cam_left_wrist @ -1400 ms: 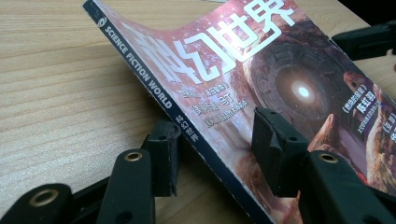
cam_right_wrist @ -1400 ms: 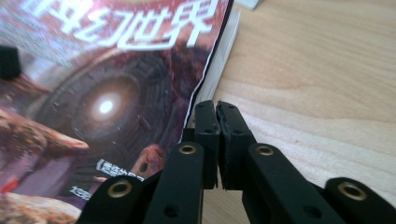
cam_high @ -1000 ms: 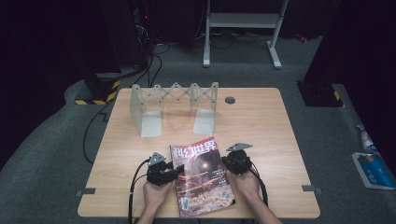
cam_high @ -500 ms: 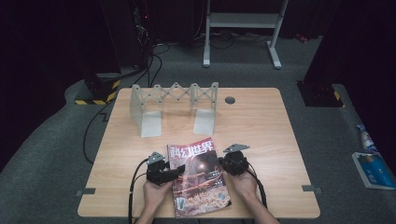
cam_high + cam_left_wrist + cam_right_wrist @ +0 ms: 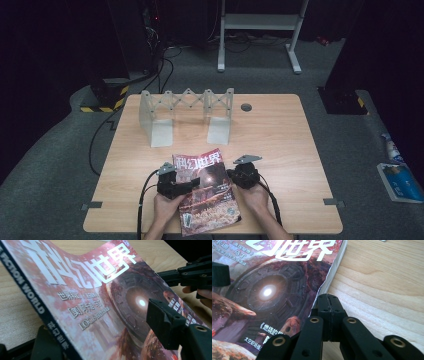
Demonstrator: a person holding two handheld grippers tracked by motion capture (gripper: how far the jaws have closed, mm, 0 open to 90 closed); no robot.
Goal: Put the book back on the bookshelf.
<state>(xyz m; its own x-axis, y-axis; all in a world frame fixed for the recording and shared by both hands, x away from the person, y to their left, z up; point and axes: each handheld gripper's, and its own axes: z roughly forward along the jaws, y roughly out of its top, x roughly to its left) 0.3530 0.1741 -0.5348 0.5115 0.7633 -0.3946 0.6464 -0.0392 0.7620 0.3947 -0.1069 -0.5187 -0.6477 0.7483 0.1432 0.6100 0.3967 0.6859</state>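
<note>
Magazine time: we've got a glossy red-and-purple sci-fi magazine (image 5: 206, 192) lying at the near edge of the pale wooden table (image 5: 280, 140). Our left gripper (image 5: 192, 186) has just been opening, its jaws spread wide around the spine edge without pressing it. Our right gripper (image 5: 328, 300) is pinched tight on the cover's torn edge.

high: overhead, far | gripper views: close, level | shared: magazine (image 5: 206, 190)

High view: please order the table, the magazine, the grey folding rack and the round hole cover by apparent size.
1. table
2. grey folding rack
3. magazine, close to the rack, so unsure
4. round hole cover
</note>
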